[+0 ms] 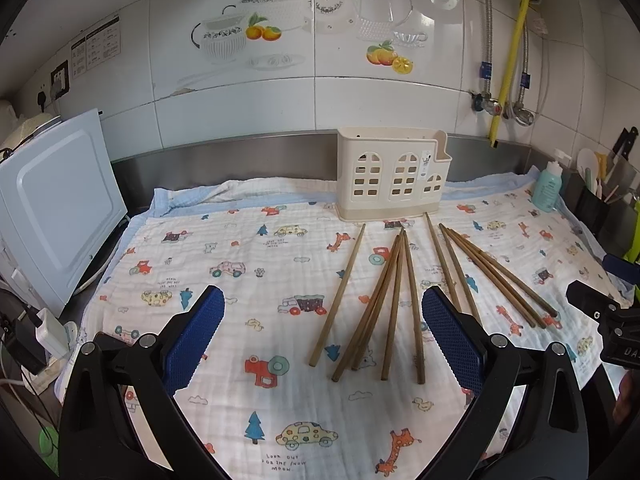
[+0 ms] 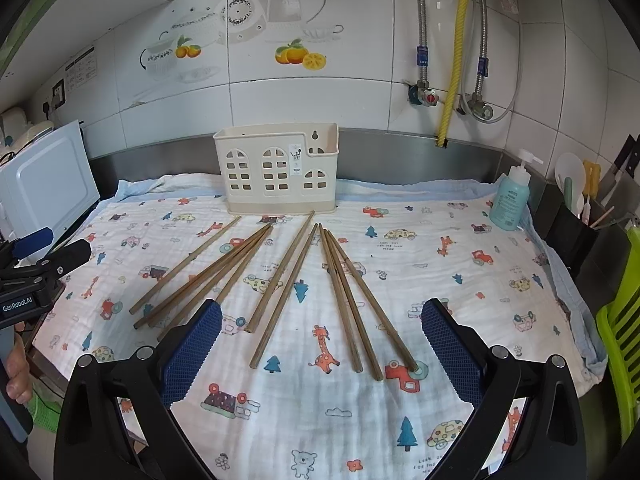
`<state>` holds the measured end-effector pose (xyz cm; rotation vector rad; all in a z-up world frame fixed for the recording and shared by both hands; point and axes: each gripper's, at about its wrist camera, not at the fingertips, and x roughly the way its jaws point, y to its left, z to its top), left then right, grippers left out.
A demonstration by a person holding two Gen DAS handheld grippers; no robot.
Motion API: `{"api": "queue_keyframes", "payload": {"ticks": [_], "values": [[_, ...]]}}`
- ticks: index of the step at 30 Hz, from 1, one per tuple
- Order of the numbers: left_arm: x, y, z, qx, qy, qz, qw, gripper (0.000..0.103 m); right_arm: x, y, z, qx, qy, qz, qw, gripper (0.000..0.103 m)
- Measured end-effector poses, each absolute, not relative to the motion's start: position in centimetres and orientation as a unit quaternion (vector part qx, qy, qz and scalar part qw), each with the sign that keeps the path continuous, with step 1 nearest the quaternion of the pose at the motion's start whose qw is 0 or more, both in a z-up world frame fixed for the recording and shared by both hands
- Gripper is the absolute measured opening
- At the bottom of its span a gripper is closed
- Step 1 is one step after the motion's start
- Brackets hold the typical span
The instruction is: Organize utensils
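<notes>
Ten or so wooden chopsticks (image 2: pixel 280 280) lay loose on the printed cloth (image 2: pixel 440 272) that covered the counter, spread like a fan in front of the cream plastic utensil holder (image 2: pixel 276 174). I could not count them exactly, because some lay across each other in the left group. None of them was seen in the holder; its inside was not visible from these views. The holder stood upright at the back of the cloth, close to the steel backsplash (image 2: pixel 400 152), and its front wall had window-shaped openings and a lower compartment at one end.

The left tool (image 1: pixel 322 320) was wide open above the near part of the cloth and held nothing; its blue pads (image 1: pixel 192 340) had a fine grid texture. The right tool (image 2: pixel 320 332) was also wide open and empty, hovering over the near ends of the chopsticks without touching them. In the right wrist view a hand (image 2: pixel 18 372) held the handle of the left tool at the left edge.

The chopsticks were thin, straight and brown. The cloth looked soft and wrinkled, with cars, trees and giraffes printed on it. A teal pump bottle (image 2: pixel 512 200) stood at the right back corner of the cloth, and a white appliance (image 1: pixel 56 208) stood at the left.
</notes>
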<state>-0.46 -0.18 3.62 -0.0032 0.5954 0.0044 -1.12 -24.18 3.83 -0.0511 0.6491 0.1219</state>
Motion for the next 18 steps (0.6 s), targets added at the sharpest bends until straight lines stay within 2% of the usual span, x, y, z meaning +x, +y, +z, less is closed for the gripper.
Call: {"api": "queue_keyframes", "payload": {"ticks": [18], "values": [[1.7, -0.6, 1.9, 0.008, 0.329, 0.006, 0.944, 0.098, 0.7, -24.7, 2.3, -0.020, 0.337, 0.074, 0.938, 0.097]]}}
